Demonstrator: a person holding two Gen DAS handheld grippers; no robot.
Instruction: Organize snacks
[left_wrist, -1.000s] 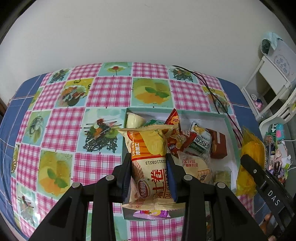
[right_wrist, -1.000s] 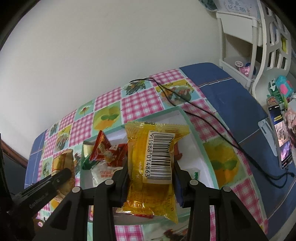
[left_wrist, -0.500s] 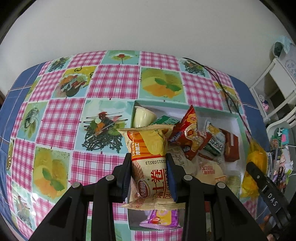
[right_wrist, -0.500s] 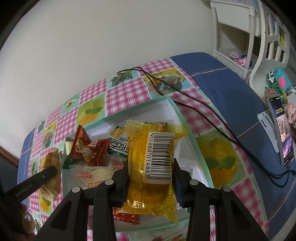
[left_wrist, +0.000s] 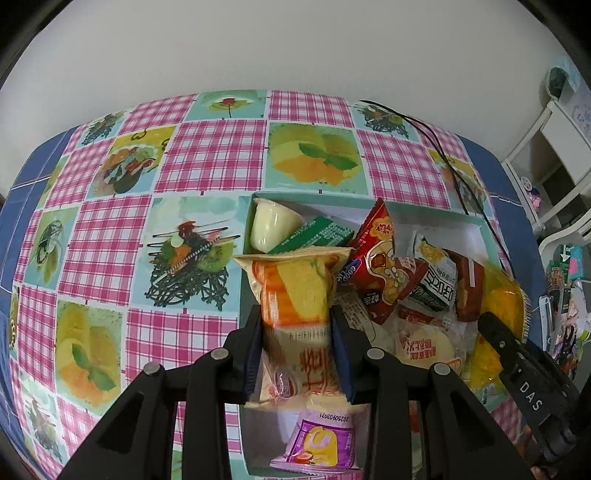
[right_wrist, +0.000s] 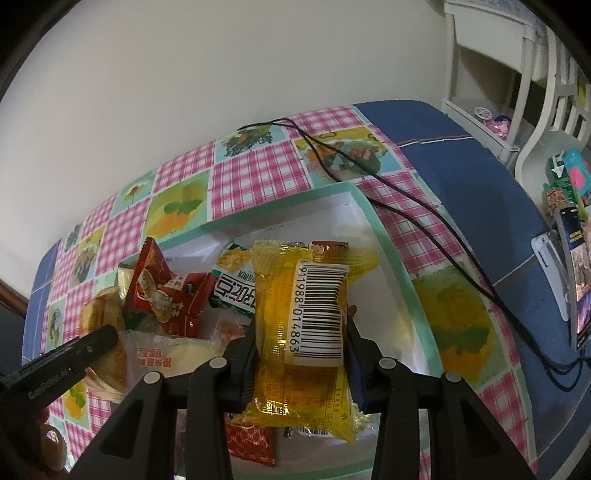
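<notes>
My left gripper (left_wrist: 295, 325) is shut on an orange and cream snack packet (left_wrist: 295, 295), held over the left part of a mint-rimmed white box (left_wrist: 369, 201). My right gripper (right_wrist: 301, 334) is shut on a yellow packet with a barcode label (right_wrist: 306, 317), held over the right part of the same box (right_wrist: 391, 258). Inside lie several snacks: a pale jelly cup (left_wrist: 273, 225), a green packet (left_wrist: 314, 236), a red packet (left_wrist: 380, 266), a purple packet (left_wrist: 317, 443). The right gripper and its yellow packet (left_wrist: 498, 306) show at the right of the left wrist view.
The box sits on a pink-checked tablecloth (left_wrist: 110, 229) with fruit pictures. A black cable (right_wrist: 406, 206) runs across the cloth past the box's far right corner. A white shelf unit (right_wrist: 498, 74) and a phone (right_wrist: 576, 277) stand to the right, a pale wall behind.
Both grippers have come lower and closer to the box with their packets still held. The box and snacks look larger in both views.
</notes>
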